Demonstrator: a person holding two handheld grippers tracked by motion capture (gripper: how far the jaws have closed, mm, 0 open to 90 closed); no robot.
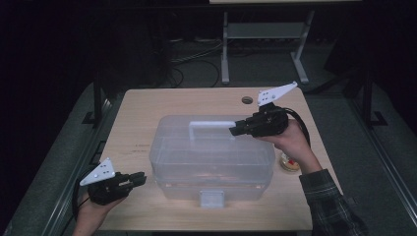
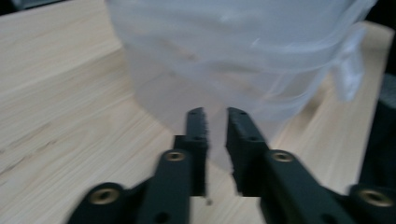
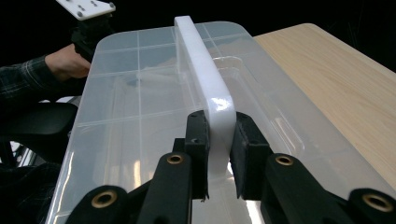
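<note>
The pale wooden worktop (image 1: 147,105) carries a large translucent plastic storage box (image 1: 212,160) at its middle, with a clear ribbed lid and a white latch tab (image 1: 212,198) on the side facing the person. Along the top of the lid runs a long white plastic carrying handle (image 1: 211,126).

The right tongs (image 1: 235,130) reach in from the right and are clamped on the near end of that handle; in the right gripper view both black pads press against the white bar (image 3: 219,112) from either side. The left tongs (image 1: 140,178) hover just beside the box's near left corner, apart from it. In the left gripper view the jaws stand narrow with only a slim gap and nothing between them, the box's curved wall (image 2: 224,60) close ahead, though that picture is blurred.

A small round jar-like object (image 1: 289,162) sits on the worktop just right of the box, behind the right wrist; what it is I cannot tell.
</note>
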